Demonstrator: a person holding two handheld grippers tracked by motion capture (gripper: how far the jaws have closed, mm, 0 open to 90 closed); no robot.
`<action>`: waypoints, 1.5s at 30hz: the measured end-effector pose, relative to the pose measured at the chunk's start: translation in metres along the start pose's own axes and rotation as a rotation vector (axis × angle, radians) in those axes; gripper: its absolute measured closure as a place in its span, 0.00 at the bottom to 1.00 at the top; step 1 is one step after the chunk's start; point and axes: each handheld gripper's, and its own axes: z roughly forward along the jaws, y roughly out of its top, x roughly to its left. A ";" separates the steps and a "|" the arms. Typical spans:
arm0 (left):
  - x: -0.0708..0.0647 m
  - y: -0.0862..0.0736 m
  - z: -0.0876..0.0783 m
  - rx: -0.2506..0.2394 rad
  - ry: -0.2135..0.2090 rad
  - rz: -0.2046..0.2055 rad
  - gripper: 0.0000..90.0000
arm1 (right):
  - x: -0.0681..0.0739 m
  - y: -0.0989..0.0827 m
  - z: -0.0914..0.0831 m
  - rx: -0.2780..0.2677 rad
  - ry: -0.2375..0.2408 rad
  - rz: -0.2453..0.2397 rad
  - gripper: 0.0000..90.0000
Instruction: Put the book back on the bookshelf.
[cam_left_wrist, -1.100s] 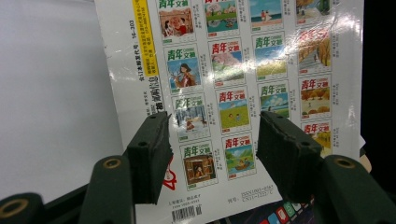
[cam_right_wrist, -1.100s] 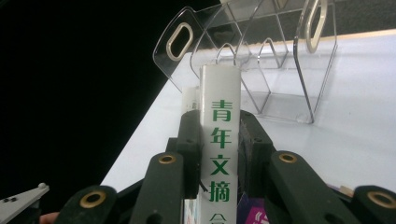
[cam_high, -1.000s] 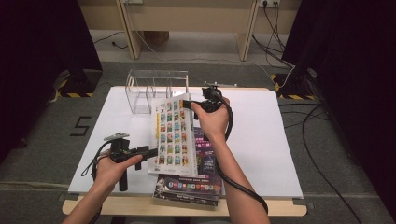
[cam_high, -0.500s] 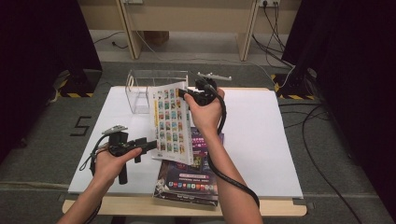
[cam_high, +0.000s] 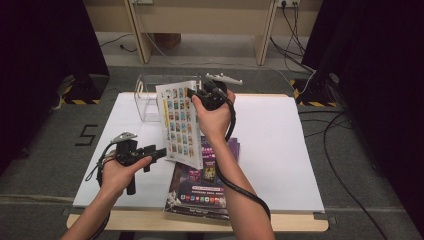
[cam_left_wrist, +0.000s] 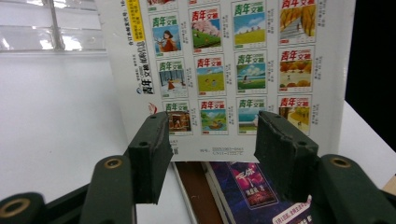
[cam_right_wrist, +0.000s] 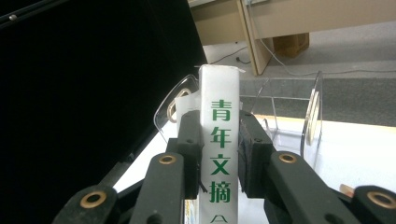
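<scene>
A white book (cam_high: 177, 125) with rows of small colour pictures on its cover hangs upright above the table. My right gripper (cam_high: 194, 94) is shut on its spine near the top; in the right gripper view the pads (cam_right_wrist: 189, 140) press both sides of the white spine (cam_right_wrist: 219, 93) with green characters. My left gripper (cam_high: 161, 151) is low at the table's left, pointing at the book's lower edge. Its jaws (cam_left_wrist: 210, 154) are open and have just been closing a little, with nothing between them; the book's cover (cam_left_wrist: 233, 70) is just beyond them.
A stack of dark purple magazines (cam_high: 200, 190) lies at the table's front edge under the lifted book. A clear acrylic rack (cam_high: 147, 100) stands at the back left. The white table top (cam_high: 280, 150) extends to the right.
The right gripper has raised the white book off the stack and stood it upright, nearer the clear rack. The left hand has stayed about where it was.
</scene>
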 end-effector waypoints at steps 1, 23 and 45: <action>-0.002 0.000 -0.001 0.006 -0.002 -0.018 0.49 | 0.000 0.000 0.001 -0.005 -0.001 -0.007 0.82; 0.006 -0.014 -0.013 -0.058 0.029 -0.011 0.49 | 0.002 0.043 -0.007 -0.137 -0.101 -0.072 0.83; 0.010 -0.036 -0.008 -0.047 0.041 -0.015 0.49 | -0.015 0.062 0.010 -0.178 -0.152 -0.040 0.83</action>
